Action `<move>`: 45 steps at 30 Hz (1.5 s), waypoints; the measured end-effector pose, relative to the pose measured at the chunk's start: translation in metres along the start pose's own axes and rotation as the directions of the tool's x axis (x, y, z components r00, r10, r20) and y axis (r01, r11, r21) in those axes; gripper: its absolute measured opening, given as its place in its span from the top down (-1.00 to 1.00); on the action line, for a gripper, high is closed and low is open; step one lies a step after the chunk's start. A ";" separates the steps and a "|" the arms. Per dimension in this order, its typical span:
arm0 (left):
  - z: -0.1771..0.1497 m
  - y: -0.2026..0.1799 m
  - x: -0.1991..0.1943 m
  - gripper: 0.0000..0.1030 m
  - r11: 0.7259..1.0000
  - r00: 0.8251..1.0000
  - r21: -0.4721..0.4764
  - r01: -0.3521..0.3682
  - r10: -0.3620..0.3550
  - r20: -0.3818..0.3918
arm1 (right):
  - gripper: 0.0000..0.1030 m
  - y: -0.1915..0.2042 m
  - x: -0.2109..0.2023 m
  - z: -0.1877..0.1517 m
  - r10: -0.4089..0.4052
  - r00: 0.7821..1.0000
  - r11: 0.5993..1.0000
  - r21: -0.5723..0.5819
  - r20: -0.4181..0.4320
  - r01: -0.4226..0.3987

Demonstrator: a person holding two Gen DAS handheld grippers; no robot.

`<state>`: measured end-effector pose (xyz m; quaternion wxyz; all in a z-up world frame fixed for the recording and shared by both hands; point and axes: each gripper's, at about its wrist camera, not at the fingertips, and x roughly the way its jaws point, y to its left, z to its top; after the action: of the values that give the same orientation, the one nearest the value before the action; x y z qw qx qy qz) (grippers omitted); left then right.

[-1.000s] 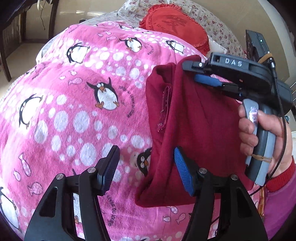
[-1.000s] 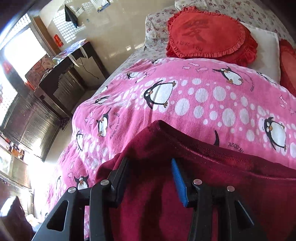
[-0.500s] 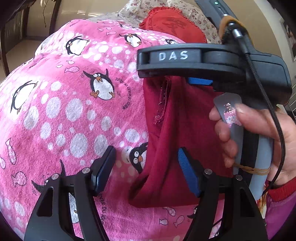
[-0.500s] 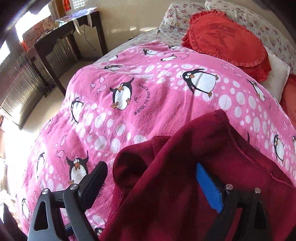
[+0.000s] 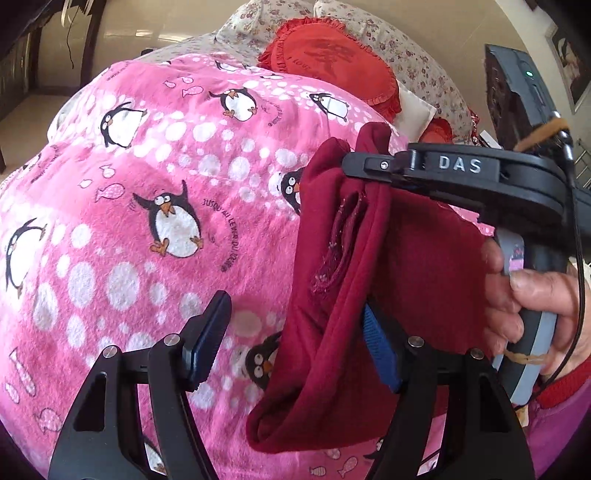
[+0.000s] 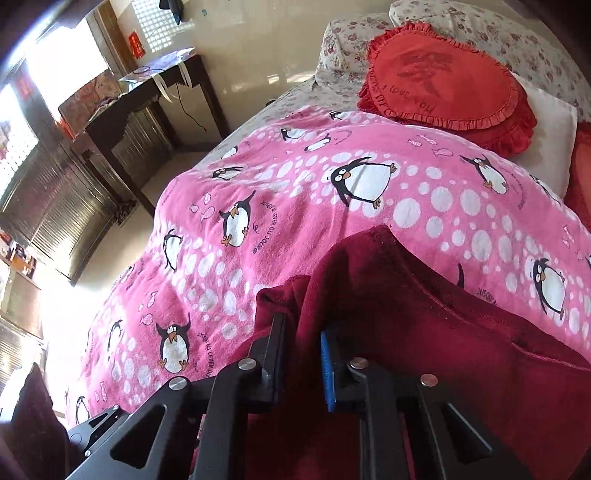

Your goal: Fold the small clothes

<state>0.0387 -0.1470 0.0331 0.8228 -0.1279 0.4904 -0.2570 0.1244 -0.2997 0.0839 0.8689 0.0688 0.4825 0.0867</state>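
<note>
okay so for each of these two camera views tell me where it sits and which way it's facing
Left wrist: sits on the left tongs, facing down at the dark red garment on the penguin blanket; shows its own fingers, the right tongs and the hand holding them.
Right wrist: sits on the right tongs, facing across the bed to the red cushion; jaws closing on a garment fold.
Shared: garment, blanket, cushion.

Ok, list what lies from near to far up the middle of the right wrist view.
Right gripper, its jaws closing on a fold of the maroon garment → pink penguin blanket → red heart cushion → floral pillow.
</note>
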 end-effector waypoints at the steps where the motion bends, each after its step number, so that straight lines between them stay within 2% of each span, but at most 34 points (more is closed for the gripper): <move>1: 0.002 0.001 0.004 -0.36 1.000 1.000 -0.010 0.013 -0.013 -0.009 | 0.75 0.001 -0.001 -0.001 0.005 1.000 1.000 -0.001 0.001 -0.005; 5: 0.000 -0.006 0.017 -0.35 0.995 0.994 -0.011 0.101 -0.101 -0.030 | 0.78 0.002 -0.003 -0.002 0.018 1.000 1.000 -0.004 0.004 -0.018; 6: -0.001 -0.007 0.019 -0.25 0.993 0.992 -0.024 0.119 -0.120 -0.034 | 0.78 0.001 -0.004 -0.002 0.022 1.000 1.000 -0.002 0.002 -0.022; 7: -0.003 -0.007 0.022 0.07 0.990 0.990 -0.047 0.137 -0.138 -0.037 | 0.78 0.001 -0.004 -0.002 0.025 1.000 1.000 0.000 -0.005 -0.025; 8: -0.006 -0.006 0.026 0.15 0.987 0.988 -0.075 0.142 -0.146 -0.048 | 0.78 0.001 -0.003 -0.002 0.024 1.000 1.000 -0.002 -0.016 -0.024; 10: -0.011 -0.004 0.025 0.25 0.984 0.988 -0.097 0.151 -0.153 -0.021 | 0.76 0.006 0.000 0.000 -0.001 0.999 1.000 -0.009 -0.037 0.001; 12: -0.015 -0.001 0.023 0.33 0.979 0.985 -0.116 0.170 -0.171 -0.002 | 0.61 0.010 0.003 0.003 -0.016 0.999 1.000 -0.016 -0.049 0.015; 13: -0.017 0.000 0.021 0.36 0.976 0.984 -0.127 0.178 -0.179 0.007 | 0.27 0.014 0.004 0.004 -0.027 0.998 0.999 -0.020 -0.056 0.026; 14: -0.019 0.000 0.020 0.37 0.974 0.983 -0.134 0.184 -0.184 0.017 | -0.17 0.018 0.005 0.006 -0.031 0.998 0.999 -0.022 -0.057 0.030; 15: -0.020 0.000 0.018 0.38 0.973 0.983 -0.134 0.186 -0.184 0.023 | -0.30 0.021 0.005 0.007 -0.032 0.998 0.999 -0.024 -0.056 0.030; 18: -0.023 0.001 0.015 0.39 0.972 0.981 -0.132 0.192 -0.188 0.038 | -0.34 0.033 0.016 0.010 -0.068 0.994 0.997 -0.050 -0.090 0.064; 21: -0.025 0.004 0.013 0.40 0.968 0.979 -0.149 0.203 -0.198 0.046 | -0.38 0.041 0.039 0.008 -0.170 0.970 0.983 -0.099 -0.173 0.155; 25: -0.034 0.006 0.009 0.40 0.967 0.978 -0.147 0.208 -0.203 0.052 | -0.78 0.053 0.059 0.006 -0.221 0.954 0.965 -0.185 -0.205 0.184; 28: -0.035 0.006 0.007 0.40 0.969 0.980 -0.143 0.200 -0.195 0.050 | -0.88 0.062 0.068 0.002 -0.274 0.939 0.942 -0.254 -0.207 0.219; 30: -0.036 0.008 0.006 0.40 0.967 0.979 -0.151 0.205 -0.200 0.048 | -0.85 0.064 0.069 0.000 -0.299 0.934 0.928 -0.286 -0.195 0.237; 31: -0.035 0.009 0.005 0.39 0.968 0.979 -0.150 0.201 -0.196 0.050 | -0.69 0.063 0.066 0.000 -0.307 0.935 0.926 -0.286 -0.181 0.248; 32: -0.031 0.010 0.006 0.39 0.970 0.981 -0.145 0.193 -0.187 0.053 | -0.38 0.061 0.060 -0.002 -0.316 0.936 0.922 -0.284 -0.157 0.263; 33: -0.031 0.009 0.005 0.33 0.974 0.983 -0.140 0.179 -0.173 0.056 | -0.22 0.058 0.054 -0.002 -0.310 0.940 0.923 -0.282 -0.144 0.261; 35: -0.030 0.008 0.004 0.07 0.978 0.987 -0.134 0.157 -0.151 0.058 | 0.34 0.046 0.039 -0.003 -0.238 0.961 0.949 -0.246 -0.141 0.199; 36: -0.030 0.007 0.005 -0.12 0.977 0.986 -0.134 0.164 -0.158 0.053 | 0.44 0.040 0.031 -0.004 -0.198 0.971 0.962 -0.220 -0.137 0.165; 38: -0.029 0.003 0.005 -0.18 0.980 0.988 -0.126 0.154 -0.149 0.045 | 0.53 0.031 0.014 -0.007 -0.128 0.987 0.979 -0.175 -0.101 0.109; 39: -0.029 -0.001 0.005 -0.18 0.984 0.991 -0.114 0.136 -0.133 0.034 | 0.55 0.025 0.004 -0.009 -0.089 0.993 0.986 -0.148 -0.078 0.077; 40: -0.029 -0.005 0.004 -0.08 0.987 0.992 -0.097 0.126 -0.125 0.019 | 0.57 0.021 -0.003 -0.010 -0.067 0.996 0.990 -0.127 -0.063 0.059; 41: -0.030 -0.011 0.001 0.09 0.990 0.993 -0.076 0.121 -0.121 0.006 | 0.60 0.019 -0.010 -0.011 -0.044 0.998 0.994 -0.107 -0.046 0.039; 42: -0.031 -0.018 -0.002 0.38 0.991 0.993 -0.059 0.117 -0.118 0.001 | 0.61 0.014 -0.020 -0.013 -0.012 1.000 0.996 -0.084 -0.021 0.010; 45: -0.032 -0.038 -0.017 0.51 0.993 0.993 0.002 0.120 -0.120 0.019 | 0.63 0.004 -0.042 -0.019 0.031 0.999 0.998 -0.049 0.033 -0.029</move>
<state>-0.0066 -0.1677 0.0478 0.8107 -0.1592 0.4738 -0.3049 0.0858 -0.3044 0.1092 0.8769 0.0563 0.4644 0.1104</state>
